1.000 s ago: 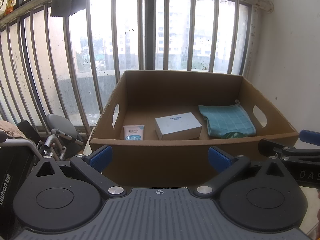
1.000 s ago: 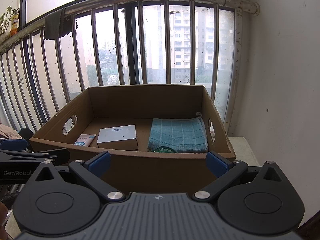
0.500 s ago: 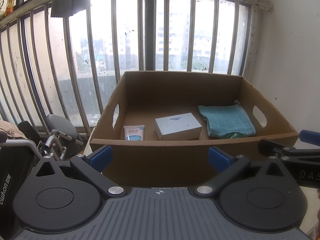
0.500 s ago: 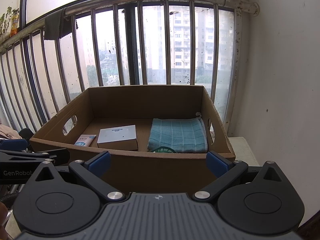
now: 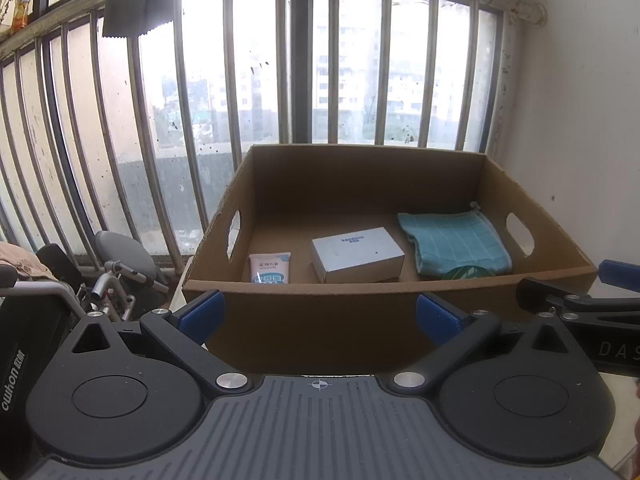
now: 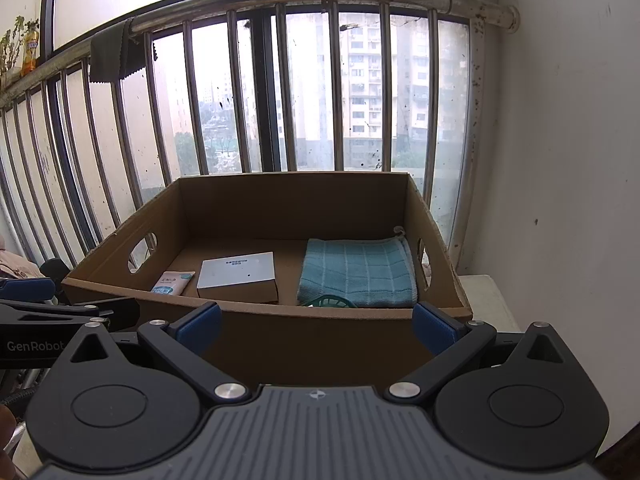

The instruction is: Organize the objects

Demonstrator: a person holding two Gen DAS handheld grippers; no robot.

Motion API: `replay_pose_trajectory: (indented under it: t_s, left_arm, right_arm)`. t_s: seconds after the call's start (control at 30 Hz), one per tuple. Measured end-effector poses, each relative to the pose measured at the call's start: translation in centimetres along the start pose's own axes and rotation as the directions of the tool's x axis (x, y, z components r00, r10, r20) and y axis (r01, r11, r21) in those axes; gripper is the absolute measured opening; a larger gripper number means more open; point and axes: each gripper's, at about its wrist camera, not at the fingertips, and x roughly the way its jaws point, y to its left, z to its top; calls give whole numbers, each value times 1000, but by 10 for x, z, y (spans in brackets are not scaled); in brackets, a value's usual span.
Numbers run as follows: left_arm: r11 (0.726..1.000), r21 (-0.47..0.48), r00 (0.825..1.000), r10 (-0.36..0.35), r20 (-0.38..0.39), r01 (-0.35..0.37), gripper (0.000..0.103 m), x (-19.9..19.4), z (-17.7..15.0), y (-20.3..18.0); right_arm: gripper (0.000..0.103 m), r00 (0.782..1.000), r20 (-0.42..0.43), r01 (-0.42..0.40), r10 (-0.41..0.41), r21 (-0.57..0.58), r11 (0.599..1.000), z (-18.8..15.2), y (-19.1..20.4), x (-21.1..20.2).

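An open cardboard box (image 5: 320, 332) (image 6: 320, 344) stands in front of both grippers. Inside lie a white tube (image 5: 270, 267) (image 6: 173, 282) at the left, a white flat carton (image 5: 357, 254) (image 6: 238, 276) in the middle, and a folded teal cloth (image 5: 456, 246) (image 6: 358, 272) at the right, with a green object (image 5: 464, 272) (image 6: 328, 301) partly hidden at its near edge. My left gripper (image 5: 319, 314) is open and empty before the box's near wall. My right gripper (image 6: 316, 318) is open and empty there too.
A barred window railing (image 5: 224, 100) runs behind the box. A white wall (image 6: 560, 160) is close on the right. A folded wheelchair-like frame (image 5: 116, 280) stands at the left. The box rests on a white surface (image 6: 484, 300).
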Motion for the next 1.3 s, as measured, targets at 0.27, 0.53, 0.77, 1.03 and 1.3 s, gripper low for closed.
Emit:
replay_pose_trajectory:
  t_s: [0.27, 0.53, 0.77, 1.03, 1.3]
  left_arm:
    - [1000, 2, 1000, 2, 2, -2, 102, -1, 0, -1]
    - [1000, 3, 1000, 2, 3, -2, 102, -1, 1, -2]
    - [1000, 2, 1000, 2, 2, -2, 102, -1, 1, -2]
    - [1000, 3, 1000, 2, 3, -2, 102, -1, 0, -2]
    - [1000, 3, 1000, 3, 3, -3, 102, -1, 1, -2]
  right_arm:
    - [103, 1000, 3, 0, 0, 3, 1000, 0, -1, -1]
    - [103, 1000, 4, 0, 0, 5, 1000, -1, -1, -1]
    - [103, 1000, 2, 1, -1, 6, 1000, -1, -1, -2]
    - [103, 1000, 3, 0, 0, 7, 1000, -1, -1, -2]
    - [103, 1000, 2, 0, 0, 9, 1000, -2, 0, -3]
